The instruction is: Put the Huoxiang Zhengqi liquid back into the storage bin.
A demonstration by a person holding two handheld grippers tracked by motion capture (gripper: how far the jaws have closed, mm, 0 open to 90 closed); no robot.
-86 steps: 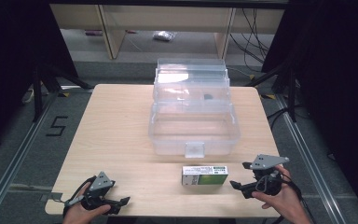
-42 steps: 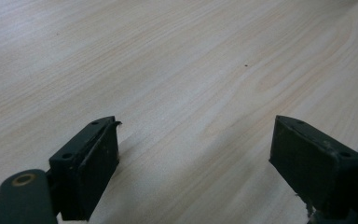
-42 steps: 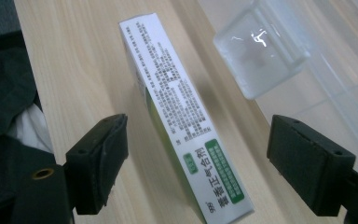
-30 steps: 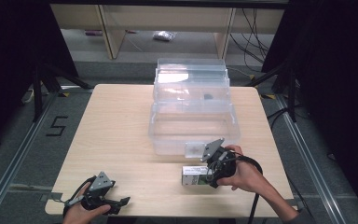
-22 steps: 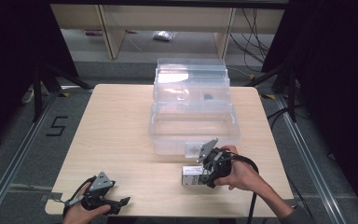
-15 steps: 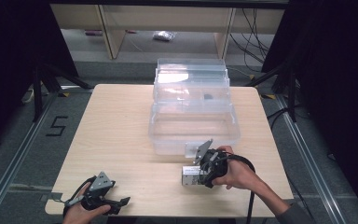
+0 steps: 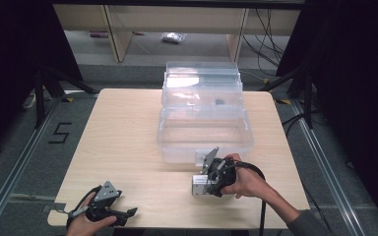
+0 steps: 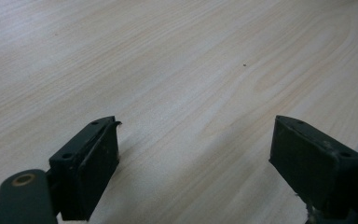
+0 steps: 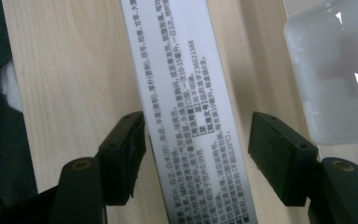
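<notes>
Carton (image 9: 186, 116) flat on desk (image 7: 128, 132), near clear bin (image 7: 204, 130). Judged light, thin-walled, crushable; grip across narrow width. Right hand-held gripper (image 9: 196, 158) jaws straddling carton, not closed. Left hand-held gripper (image 8: 193, 163) wide open, empty.

1. A big black number "5" (image 7: 60, 133) is showing on the grey floor (image 7: 39, 162) left of the table.
2. Tiny Chinese writing with "10-15" is running along the white box (image 9: 186, 112).

Overhead light falls evenly on the pale worktop (image 7: 123, 142) while the surroundings stay dark. Glare whitens the clear plastic bin (image 7: 204, 123). Both gripper views are soft, and the near fingers (image 8: 86, 175) are blurred.
</notes>
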